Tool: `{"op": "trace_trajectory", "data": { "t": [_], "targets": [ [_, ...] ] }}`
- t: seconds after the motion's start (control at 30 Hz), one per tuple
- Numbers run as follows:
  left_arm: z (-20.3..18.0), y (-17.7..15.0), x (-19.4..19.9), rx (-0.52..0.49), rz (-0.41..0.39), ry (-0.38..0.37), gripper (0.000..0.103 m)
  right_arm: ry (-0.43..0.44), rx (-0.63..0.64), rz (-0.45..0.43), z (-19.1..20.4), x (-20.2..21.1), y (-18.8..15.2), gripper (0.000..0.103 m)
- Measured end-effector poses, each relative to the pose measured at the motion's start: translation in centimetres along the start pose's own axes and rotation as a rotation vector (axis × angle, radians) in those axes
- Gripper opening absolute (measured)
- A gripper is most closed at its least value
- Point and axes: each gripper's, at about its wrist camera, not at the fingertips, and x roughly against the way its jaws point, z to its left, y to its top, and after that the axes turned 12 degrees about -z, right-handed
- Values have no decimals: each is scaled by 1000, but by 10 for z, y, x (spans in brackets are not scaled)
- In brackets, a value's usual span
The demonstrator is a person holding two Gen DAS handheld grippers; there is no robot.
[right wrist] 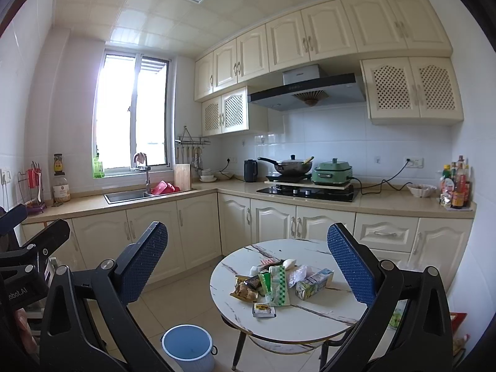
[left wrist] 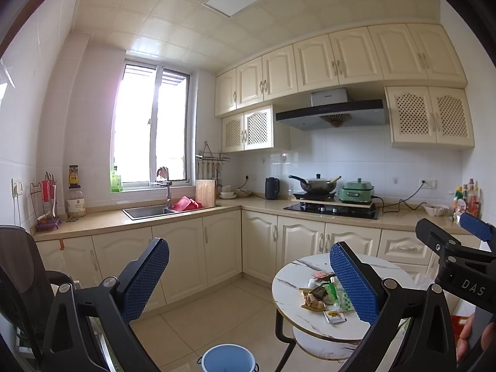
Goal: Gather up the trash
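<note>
A pile of trash (right wrist: 272, 282) lies on a round white marble table (right wrist: 310, 319): wrappers, a green-white packet, a small carton (right wrist: 313, 283) and a sachet (right wrist: 263, 310). The pile also shows in the left wrist view (left wrist: 325, 297), on the table (left wrist: 288, 282). A blue bucket (right wrist: 187, 345) stands on the floor left of the table, also in the left wrist view (left wrist: 228, 359). My left gripper (left wrist: 248, 279) and right gripper (right wrist: 248, 266) are both open and empty, held well back from the table.
An L-shaped kitchen counter (right wrist: 387, 201) with sink (right wrist: 127, 197), hob (right wrist: 307, 192) and cabinets runs behind the table. A dark chair (left wrist: 21, 279) stands at the left. Tiled floor (right wrist: 186, 300) lies between counter and table.
</note>
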Motion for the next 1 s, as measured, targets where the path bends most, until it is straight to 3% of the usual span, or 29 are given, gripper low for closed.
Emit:
{"op": "trace_trajectory", "data": {
  "t": [1.0],
  "targets": [
    [0,1,1,-3,3,3,102,0,-1,20,1,-3,-1,103]
  ]
}}
